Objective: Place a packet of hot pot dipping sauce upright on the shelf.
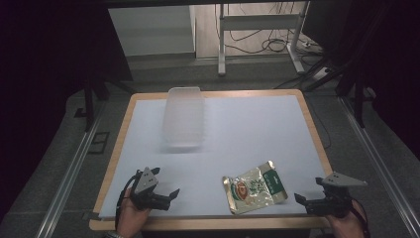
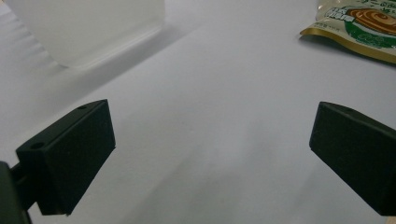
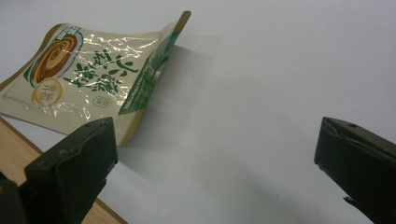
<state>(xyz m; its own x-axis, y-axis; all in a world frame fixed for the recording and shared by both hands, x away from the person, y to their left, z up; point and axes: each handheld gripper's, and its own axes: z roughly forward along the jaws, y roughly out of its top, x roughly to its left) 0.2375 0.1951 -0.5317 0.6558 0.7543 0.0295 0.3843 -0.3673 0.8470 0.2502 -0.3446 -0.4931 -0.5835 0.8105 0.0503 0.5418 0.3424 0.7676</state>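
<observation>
both tools, left tool (image 1: 168, 194) and right tool (image 1: 303, 200), gape apart flanking the snack pouch (image 1: 255, 187).

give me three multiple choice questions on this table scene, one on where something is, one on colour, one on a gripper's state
1. Where does the clear plastic container stand?
A. toward the far edge of the table
B. on top of the snack pouch
C. between the right gripper's jaws

2. Which colours mark the snack pouch?
A. blue and red
B. gold, green and cream
C. plain black

3. How is the left gripper set?
A. shut on the pouch
B. shut on the container
C. open, holding nothing

Key: 1 A, the high view shows it far from both hands. 2 B, the right gripper view shows gold edging, green print and cream front. 3 C, the left gripper view shows its jaws wide apart over bare white sheet.
</observation>
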